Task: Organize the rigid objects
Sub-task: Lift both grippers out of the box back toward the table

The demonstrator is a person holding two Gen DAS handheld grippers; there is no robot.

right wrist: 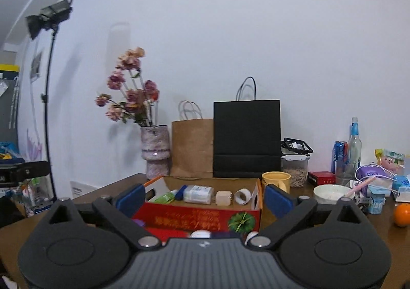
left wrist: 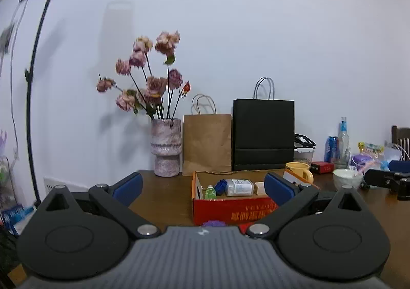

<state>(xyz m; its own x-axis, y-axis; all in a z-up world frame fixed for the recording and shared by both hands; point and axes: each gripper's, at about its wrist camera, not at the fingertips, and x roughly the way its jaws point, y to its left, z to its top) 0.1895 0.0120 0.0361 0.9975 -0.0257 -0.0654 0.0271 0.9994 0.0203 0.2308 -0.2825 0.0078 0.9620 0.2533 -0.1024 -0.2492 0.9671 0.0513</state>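
Both cams are looking level across a brown wooden table (right wrist: 107,194) at the red cardboard box (right wrist: 200,217), and each one is catching stuff the other is missing. The right wrist view is showing an orange (right wrist: 401,214) sitting near the right table edge, plus a wooden block (right wrist: 222,198) and a tape roll (right wrist: 243,196) lying inside the box. The left wrist view is picking up the right gripper (left wrist: 384,180) poking in from the right, beside a white bowl (left wrist: 347,177).

The left gripper (left wrist: 202,187) is standing wide open with nothing between its blue pads. The right gripper (right wrist: 202,198) is spread about as wide as it goes, also holding nothing; the box is just sitting beyond both.

Room-wise, the left half of the table is lying mostly bare up to its left edge, while the right side is getting crowded with a yellow mug (right wrist: 276,181), cans, a clear bottle (right wrist: 355,145) and snack packs. Along the wall a vase of dried roses (left wrist: 166,150), a brown paper bag (left wrist: 207,145) and a black paper bag (left wrist: 264,135) are closing off the back.

Inside the box: a small green bottle (left wrist: 210,192), something blue, and a white plastic bottle (left wrist: 239,187) lying on its side. A clear lidded container (right wrist: 294,171) behind the mug is holding something tan; can't tell what.
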